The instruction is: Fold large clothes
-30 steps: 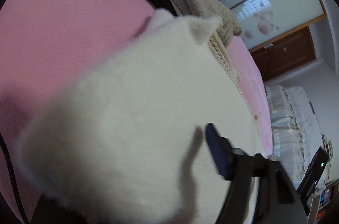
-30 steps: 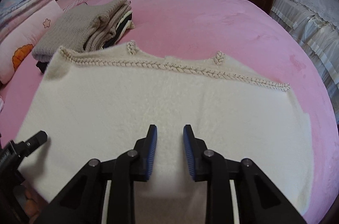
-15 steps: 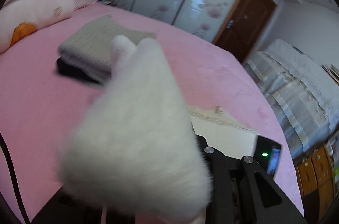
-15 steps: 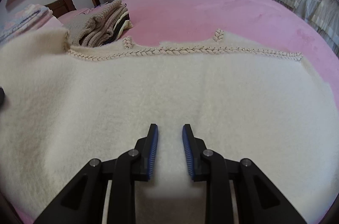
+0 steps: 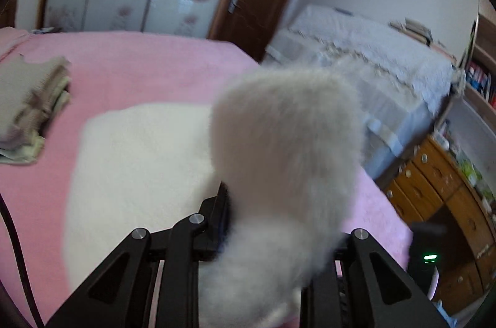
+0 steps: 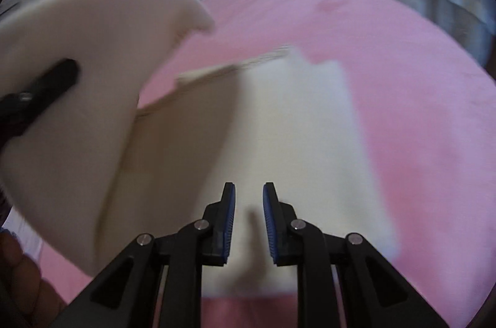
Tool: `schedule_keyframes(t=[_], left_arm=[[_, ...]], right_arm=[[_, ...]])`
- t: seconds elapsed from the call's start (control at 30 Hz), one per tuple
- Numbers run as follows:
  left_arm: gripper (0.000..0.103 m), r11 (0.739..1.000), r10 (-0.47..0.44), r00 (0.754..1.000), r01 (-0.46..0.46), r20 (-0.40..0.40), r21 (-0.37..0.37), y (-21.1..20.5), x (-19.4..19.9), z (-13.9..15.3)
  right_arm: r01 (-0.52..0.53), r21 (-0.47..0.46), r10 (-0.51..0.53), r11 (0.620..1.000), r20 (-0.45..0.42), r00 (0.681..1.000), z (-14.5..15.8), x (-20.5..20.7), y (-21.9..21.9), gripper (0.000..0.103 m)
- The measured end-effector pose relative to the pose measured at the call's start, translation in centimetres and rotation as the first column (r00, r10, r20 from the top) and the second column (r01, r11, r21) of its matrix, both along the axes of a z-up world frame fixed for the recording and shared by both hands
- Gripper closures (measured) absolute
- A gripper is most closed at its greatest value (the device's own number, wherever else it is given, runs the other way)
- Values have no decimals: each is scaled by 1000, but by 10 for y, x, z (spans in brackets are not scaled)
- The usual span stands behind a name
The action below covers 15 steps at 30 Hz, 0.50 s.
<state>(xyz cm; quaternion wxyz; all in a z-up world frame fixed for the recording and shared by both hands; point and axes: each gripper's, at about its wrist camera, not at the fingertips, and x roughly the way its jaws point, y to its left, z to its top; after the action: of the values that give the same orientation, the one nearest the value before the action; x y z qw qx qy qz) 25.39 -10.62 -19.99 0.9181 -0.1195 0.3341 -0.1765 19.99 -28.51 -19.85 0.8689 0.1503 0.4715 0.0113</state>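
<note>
Fleecy cream garment (image 5: 288,148) clamped in left jaws, just closing; right jaws narrowly parted, empty

No readable text, labels, brands or numbers in either view; book spines (image 5: 479,78) on shelf too blurred to read.

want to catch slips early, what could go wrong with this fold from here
1. The left hand-held gripper is shut on a thick bunch of the cream fleece garment, carried in the air; the fluffy cloth could slip free mid-fold.
2. The right hand-held gripper stands open above the flat part, pinning nothing, so the base layer may drag across the pink bedspread.
3. The lifted flap could land skewed.
</note>
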Motion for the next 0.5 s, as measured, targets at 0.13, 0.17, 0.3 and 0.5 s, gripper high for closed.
schedule_keyframes(t=[0.13, 0.17, 0.3, 0.5], left_arm=[[82, 994, -46, 996, 53, -79, 95, -38, 5, -55], [82, 992, -50, 995, 59, -86, 109, -43, 4, -61], [82, 989, -57, 995, 67, -83, 130, -43, -2, -63], [83, 996, -56, 998, 55, 12, 64, -49, -22, -31]], right_arm=[[81, -43, -83, 996, -53, 995, -13, -31, -38, 85], [90, -31, -92, 995, -65, 994, -17, -35, -43, 85], [119, 13, -118, 993, -71, 991, -23, -41, -46, 85], [137, 37, -136, 990, -41, 990, -19, -37, -51, 85]])
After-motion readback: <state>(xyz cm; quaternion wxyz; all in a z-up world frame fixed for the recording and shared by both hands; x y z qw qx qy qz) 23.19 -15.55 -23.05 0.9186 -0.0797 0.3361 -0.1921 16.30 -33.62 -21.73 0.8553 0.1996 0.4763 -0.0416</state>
